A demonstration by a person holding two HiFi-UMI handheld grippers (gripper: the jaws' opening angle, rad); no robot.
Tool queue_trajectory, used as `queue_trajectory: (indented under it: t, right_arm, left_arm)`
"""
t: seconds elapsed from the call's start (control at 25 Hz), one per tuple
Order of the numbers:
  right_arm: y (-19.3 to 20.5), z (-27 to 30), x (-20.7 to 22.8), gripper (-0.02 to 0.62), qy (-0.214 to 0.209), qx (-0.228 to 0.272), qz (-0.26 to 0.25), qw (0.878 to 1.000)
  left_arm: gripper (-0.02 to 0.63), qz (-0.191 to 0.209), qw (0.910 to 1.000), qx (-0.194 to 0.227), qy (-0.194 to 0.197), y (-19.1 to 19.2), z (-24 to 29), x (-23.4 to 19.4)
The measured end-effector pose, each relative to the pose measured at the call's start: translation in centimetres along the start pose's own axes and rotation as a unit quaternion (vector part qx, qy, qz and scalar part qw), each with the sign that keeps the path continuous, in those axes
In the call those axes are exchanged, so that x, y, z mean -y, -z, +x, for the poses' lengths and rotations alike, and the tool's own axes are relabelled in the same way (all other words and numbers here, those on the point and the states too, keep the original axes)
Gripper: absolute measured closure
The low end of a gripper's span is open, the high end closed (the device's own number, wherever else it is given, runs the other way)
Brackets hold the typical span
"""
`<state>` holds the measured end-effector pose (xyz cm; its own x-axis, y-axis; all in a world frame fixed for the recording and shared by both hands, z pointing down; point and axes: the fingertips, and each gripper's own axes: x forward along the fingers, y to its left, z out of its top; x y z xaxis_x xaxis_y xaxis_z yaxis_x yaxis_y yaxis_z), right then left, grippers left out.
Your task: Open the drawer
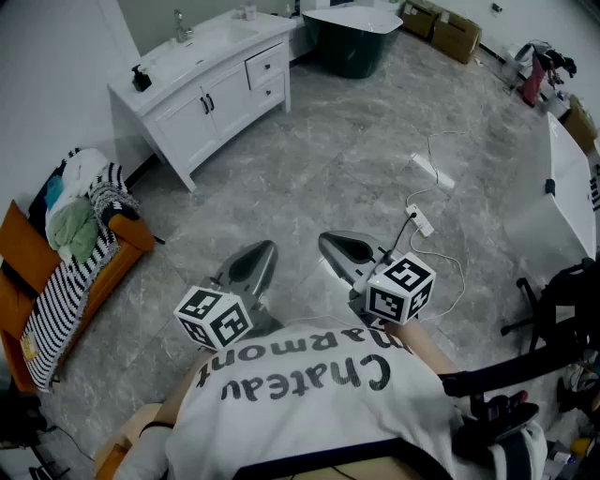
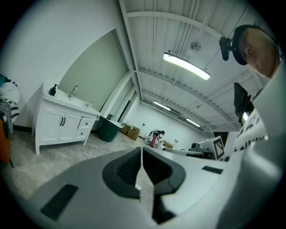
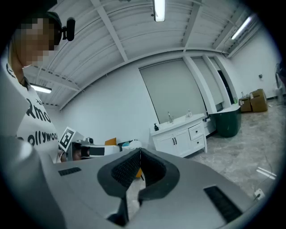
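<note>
The fingers of my left gripper (image 2: 141, 151) are clenched pad to pad with nothing between them. The fingers of my right gripper (image 3: 140, 153) are pressed together as well, and they too are empty. From the head view, both grippers sit just in front of my chest, left gripper (image 1: 263, 250) and right gripper (image 1: 329, 242) side by side and apart, pointing out over the grey marbled floor (image 1: 328, 159). Each carries its marker cube, the left cube (image 1: 214, 317) and the right cube (image 1: 401, 286), close to my shirt.

Just beyond the right gripper a white power strip (image 1: 419, 220) lies on the floor with its cable looping away.

The drawers (image 1: 267, 77) are well apart from both grippers, across the floor. There are two of them, stacked at the right end of a white vanity (image 1: 202, 103) against the wall, beside its pair of doors, and both look closed, though they are small from here. The vanity's worktop carries a tap (image 1: 180, 23) and a dark soap dispenser (image 1: 141, 77). A dark green tub (image 1: 352, 37) stands just past the vanity. To my left, clothes are heaped on what seems to be an orange couch (image 1: 28, 258).
</note>
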<state>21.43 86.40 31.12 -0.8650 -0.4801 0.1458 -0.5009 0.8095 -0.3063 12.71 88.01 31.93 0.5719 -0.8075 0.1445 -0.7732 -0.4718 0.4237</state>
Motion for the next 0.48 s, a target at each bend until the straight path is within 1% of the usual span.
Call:
queue_trajectory:
  t: [0.24, 0.32, 0.4, 0.48]
  right_arm:
    - [0.1, -0.1, 0.4, 0.583, 0.002, 0.001, 0.001, 1.000]
    - [0.1, -0.4, 0.7, 0.583, 0.003, 0.004, 0.006, 1.000]
    - [0.0, -0.7, 1.2, 0.583, 0.005, 0.010, 0.017, 1.000]
    - [-0.2, -0.7, 1.9, 0.583, 0.002, 0.017, 0.027, 0.999]
  left_arm:
    - [0.588, 0.000, 1.0000, 0.004, 0.005, 0.1, 0.2, 0.1]
    - [0.595, 0.000, 0.9997, 0.024, 0.010, -0.2, 0.1, 0.2]
    - [0.597, -0.002, 0.9987, 0.050, 0.004, -0.8, -0.3, 0.0]
    - [0.597, -0.004, 0.9981, 0.061, -0.003, -1.0, -0.6, -0.8]
